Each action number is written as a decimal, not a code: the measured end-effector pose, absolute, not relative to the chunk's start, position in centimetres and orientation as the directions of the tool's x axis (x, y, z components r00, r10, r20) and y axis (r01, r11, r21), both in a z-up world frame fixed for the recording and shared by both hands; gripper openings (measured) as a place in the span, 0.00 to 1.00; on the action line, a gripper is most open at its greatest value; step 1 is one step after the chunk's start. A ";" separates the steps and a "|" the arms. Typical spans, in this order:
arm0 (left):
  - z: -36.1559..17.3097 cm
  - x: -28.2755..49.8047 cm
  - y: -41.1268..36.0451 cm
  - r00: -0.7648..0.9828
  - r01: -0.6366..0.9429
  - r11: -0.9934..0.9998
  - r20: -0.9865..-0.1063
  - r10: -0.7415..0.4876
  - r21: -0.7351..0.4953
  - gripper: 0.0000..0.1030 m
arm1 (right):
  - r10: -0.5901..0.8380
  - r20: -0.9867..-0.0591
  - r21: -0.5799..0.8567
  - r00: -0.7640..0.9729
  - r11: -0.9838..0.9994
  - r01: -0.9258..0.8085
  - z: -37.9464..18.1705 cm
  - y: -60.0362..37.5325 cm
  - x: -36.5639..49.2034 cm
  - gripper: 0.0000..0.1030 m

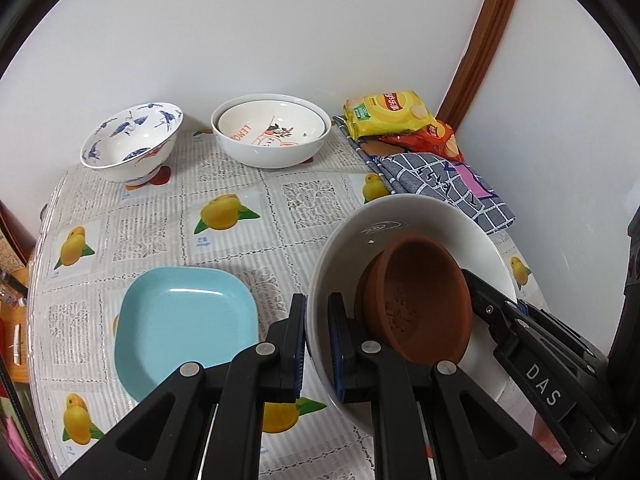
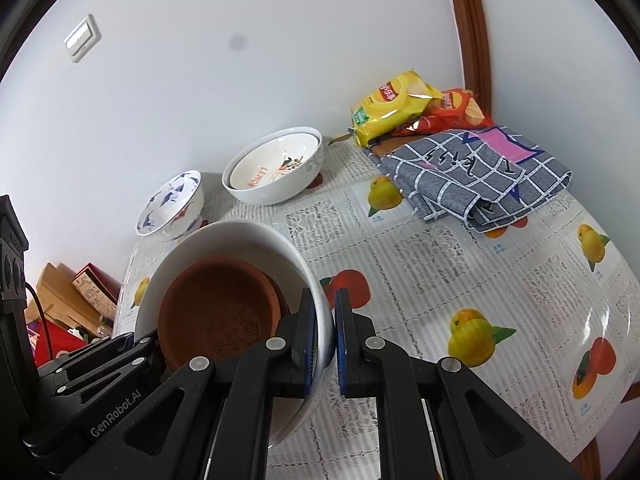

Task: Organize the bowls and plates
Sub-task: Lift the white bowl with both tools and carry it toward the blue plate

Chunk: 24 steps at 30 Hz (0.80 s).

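The surface [image 1: 224,184] is wearing a glossy plastic cloth printed with lace squares and yellow and orange fruit. At its far left a footed porcelain bowl [image 1: 130,140], painted in blue, is sitting near the wall. Beside it a wide white bowl [image 1: 272,136] is cradling a smaller cream one [image 1: 268,126] lettered in orange. Nearer the camera, a glazed pale-blue square plate [image 1: 186,320] with rounded corners is lying flat. To its right a large smooth white bowl [image 1: 404,248] is hanging tilted above the cloth, with a matte brown clay bowl [image 1: 420,300] leaning inside it. Behind that, a folded grey checked cloth [image 1: 444,184] is lying beside two shiny crisp bags, yellow [image 1: 388,114] on red [image 1: 438,138], in the far right corner.

The left gripper [image 1: 316,316] is pinching the large bowl's left rim, its jaws nearly together with only the thin wall between the blue pads. The right gripper [image 2: 322,320] is doing likewise on the opposite rim, jaws clamped tight across the wall, so both are carrying the bowl.
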<state>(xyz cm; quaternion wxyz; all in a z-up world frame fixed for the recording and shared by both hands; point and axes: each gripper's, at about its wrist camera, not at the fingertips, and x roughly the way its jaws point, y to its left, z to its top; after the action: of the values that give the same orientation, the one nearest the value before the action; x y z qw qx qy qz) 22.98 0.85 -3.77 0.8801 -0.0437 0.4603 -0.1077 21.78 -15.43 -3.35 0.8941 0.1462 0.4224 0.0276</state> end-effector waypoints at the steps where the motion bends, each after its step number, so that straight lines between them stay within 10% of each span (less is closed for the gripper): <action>1: -3.7 22.9 1.0 0.555 0.148 0.973 -0.800 -0.229 -0.176 0.10 | 0.174 -0.746 0.283 0.642 0.956 0.071 -3.3 -15.2 21.8 0.09; 24: -3.6 23.0 5.6 0.571 0.083 0.979 -0.796 -0.200 -0.186 0.10 | 0.213 -0.743 0.280 0.634 0.960 0.006 -3.5 -10.6 22.8 0.09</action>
<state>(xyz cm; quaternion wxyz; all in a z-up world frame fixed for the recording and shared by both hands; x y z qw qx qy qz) 22.95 5.57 -3.57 0.8840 -0.0638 0.4562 -0.0801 22.77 -10.64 -3.49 0.8946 0.1293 0.4238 0.0578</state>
